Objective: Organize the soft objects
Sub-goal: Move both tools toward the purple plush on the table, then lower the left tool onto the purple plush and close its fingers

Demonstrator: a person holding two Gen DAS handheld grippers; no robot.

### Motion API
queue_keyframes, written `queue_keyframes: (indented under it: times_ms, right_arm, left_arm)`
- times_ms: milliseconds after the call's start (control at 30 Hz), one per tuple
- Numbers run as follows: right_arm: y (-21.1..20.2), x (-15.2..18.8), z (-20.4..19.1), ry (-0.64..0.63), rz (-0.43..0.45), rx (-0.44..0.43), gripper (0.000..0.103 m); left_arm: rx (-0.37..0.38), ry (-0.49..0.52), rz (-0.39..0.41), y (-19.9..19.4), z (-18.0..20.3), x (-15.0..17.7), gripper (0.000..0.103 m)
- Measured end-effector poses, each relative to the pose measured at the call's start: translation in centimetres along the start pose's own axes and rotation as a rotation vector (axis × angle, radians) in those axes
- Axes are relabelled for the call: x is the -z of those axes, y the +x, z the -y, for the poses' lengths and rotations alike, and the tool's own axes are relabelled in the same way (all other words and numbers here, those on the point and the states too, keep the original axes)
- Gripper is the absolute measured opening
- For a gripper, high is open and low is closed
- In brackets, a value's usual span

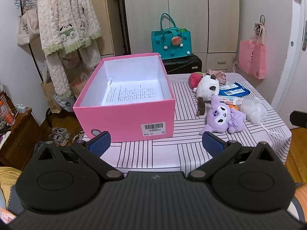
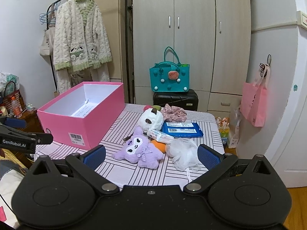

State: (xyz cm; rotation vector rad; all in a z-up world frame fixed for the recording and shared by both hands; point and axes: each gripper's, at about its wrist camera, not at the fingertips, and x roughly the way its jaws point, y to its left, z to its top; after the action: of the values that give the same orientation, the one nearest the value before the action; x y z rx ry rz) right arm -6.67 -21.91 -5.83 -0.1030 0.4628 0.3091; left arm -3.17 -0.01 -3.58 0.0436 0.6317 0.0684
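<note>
An open pink box (image 1: 124,118) (image 2: 80,122) stands on the left of the striped table, holding only a printed sheet (image 1: 132,94). Right of it lie a purple plush (image 1: 222,117) (image 2: 138,149), a white plush with dark ears (image 1: 208,88) (image 2: 151,118), a red plush (image 1: 193,79), a floral fabric piece (image 2: 173,113), a white mesh puff (image 1: 253,111) (image 2: 182,149) and an orange soft toy (image 2: 159,146). My left gripper (image 1: 156,143) is open and empty, near the box's front. My right gripper (image 2: 151,156) is open and empty, just before the purple plush.
A blue wipes pack (image 2: 182,129) and a small tissue pack (image 2: 160,135) lie among the toys. Beyond the table are a teal bag (image 1: 170,42) on a black suitcase (image 1: 182,64), a wardrobe, a pink bag (image 1: 253,59) on the wall and a clothes rack (image 1: 67,25) at left.
</note>
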Motion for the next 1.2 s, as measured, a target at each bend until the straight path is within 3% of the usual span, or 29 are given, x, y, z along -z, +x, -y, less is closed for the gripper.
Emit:
queue_keyframes:
  times_ms: [367,500,733,1200]
  right_arm:
    - [0.5,-0.1,0.1,-0.037,-0.022,0.027,0.103]
    - [0.7,-0.8,0.2,-0.068,-0.034,0.024,0.103]
    - [1.3,-0.9,1.5,-0.035,-0.021,-0.064,0.103]
    - [8.8,3.3,3.7,0.0,-0.006,-0.176,0.103]
  left_arm:
    - [0.004,0.006,-0.001,-0.2,-0.1,-0.8,0.103]
    - [0.044,0.053,0.025,-0.7,0.9,-1.9,0.103]
    - [0.137,0.115,0.024,0.0,2.6,-3.6,0.103]
    - [0.296,0.145,-0.015,6.8,5.9,-4.3,0.1]
